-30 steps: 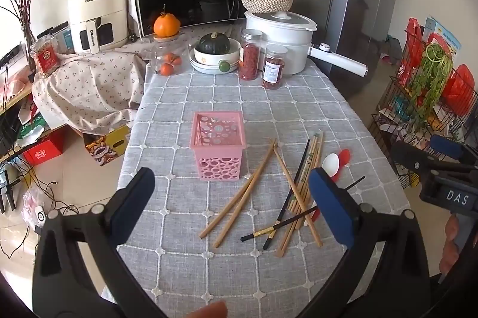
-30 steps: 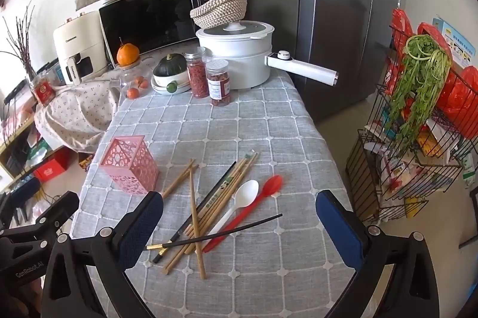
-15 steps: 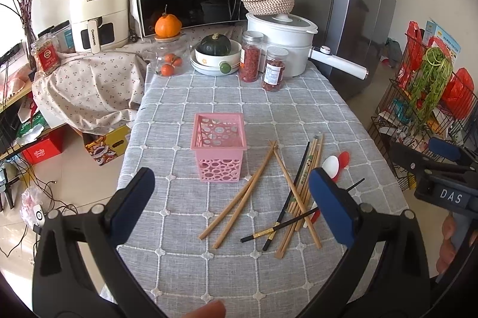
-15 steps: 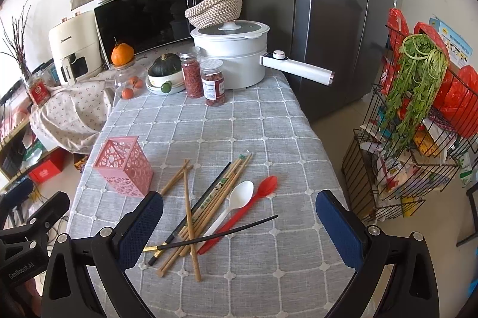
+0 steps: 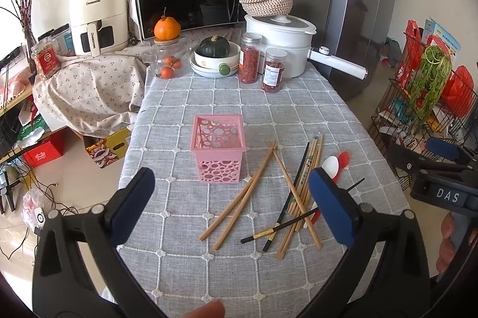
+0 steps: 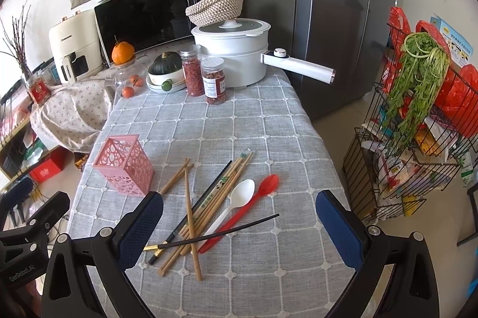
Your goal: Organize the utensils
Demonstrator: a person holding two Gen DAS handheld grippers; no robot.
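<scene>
A pink perforated holder (image 5: pixel 218 147) stands upright and empty on the grey checked tablecloth (image 5: pixel 209 258); it also shows in the right wrist view (image 6: pixel 124 165). To its right lie several wooden chopsticks (image 5: pixel 245 195) (image 6: pixel 191 216), black chopsticks (image 6: pixel 221 234), a white spoon (image 6: pixel 236 201) and a red spoon (image 6: pixel 257 198) in a loose pile. My left gripper (image 5: pixel 230 207) is open and empty above the table's near edge. My right gripper (image 6: pixel 239 228) is open and empty, hovering over the pile.
At the table's far end stand a white pot (image 5: pixel 280 49), two spice jars (image 5: pixel 260 64), a bowl with a squash (image 5: pixel 215 55) and a glass jar of oranges (image 5: pixel 168 61). A wire rack (image 6: pixel 418 138) stands right of the table. A fridge (image 6: pixel 328 19) is behind.
Both grippers have shifted slightly forward and upward over the table. Nothing on the table has moved.
</scene>
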